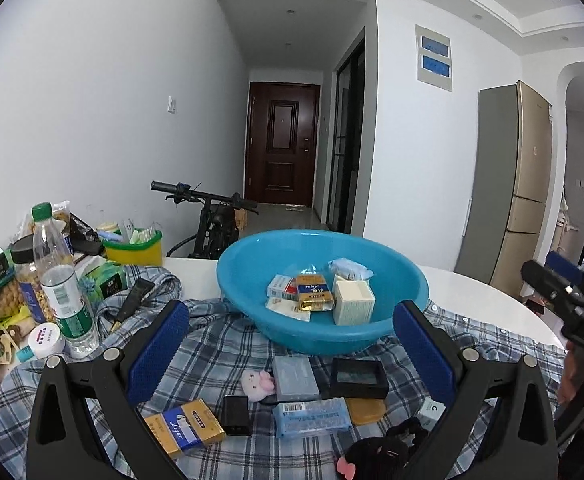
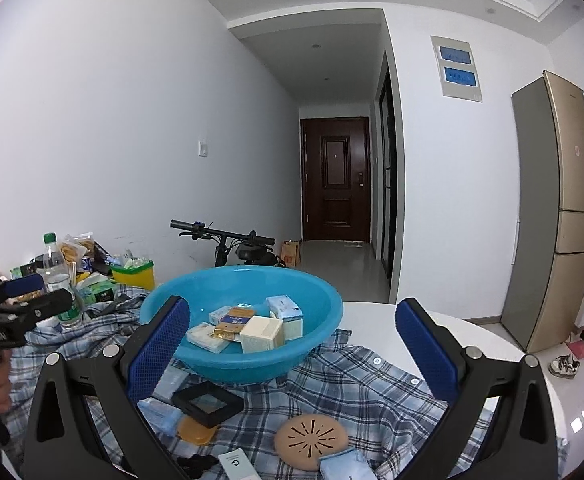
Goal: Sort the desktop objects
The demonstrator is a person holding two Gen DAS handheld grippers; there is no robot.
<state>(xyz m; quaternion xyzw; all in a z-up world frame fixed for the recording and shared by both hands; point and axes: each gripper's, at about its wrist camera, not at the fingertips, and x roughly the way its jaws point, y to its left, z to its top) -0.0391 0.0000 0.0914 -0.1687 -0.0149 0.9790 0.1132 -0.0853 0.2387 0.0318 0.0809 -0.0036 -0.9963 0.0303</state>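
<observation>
The fingers [image 1: 159, 344] of the left gripper [image 1: 289, 344] are spread apart and empty; the right gripper [image 2: 292, 344] is likewise wide and empty. Between the left fingers, small boxes lie on the plaid cloth [image 1: 219, 344]: a cigarette pack [image 1: 185, 426] and a black frame [image 1: 358, 378]. They are judged light and stiff, best taken across the narrow sides. The basin [image 1: 243, 280] stands just behind, already holding several boxes. Both grippers are held low and level, pointed at the basin.

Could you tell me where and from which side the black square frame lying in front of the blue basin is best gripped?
Grip the black square frame from above, across one raised border rail, probably the near one. It lies flat on the plaid shirt, so there is no side purchase, and its recessed centre leaves room for one finger inside. The blue basin crowds its far edge.
</observation>
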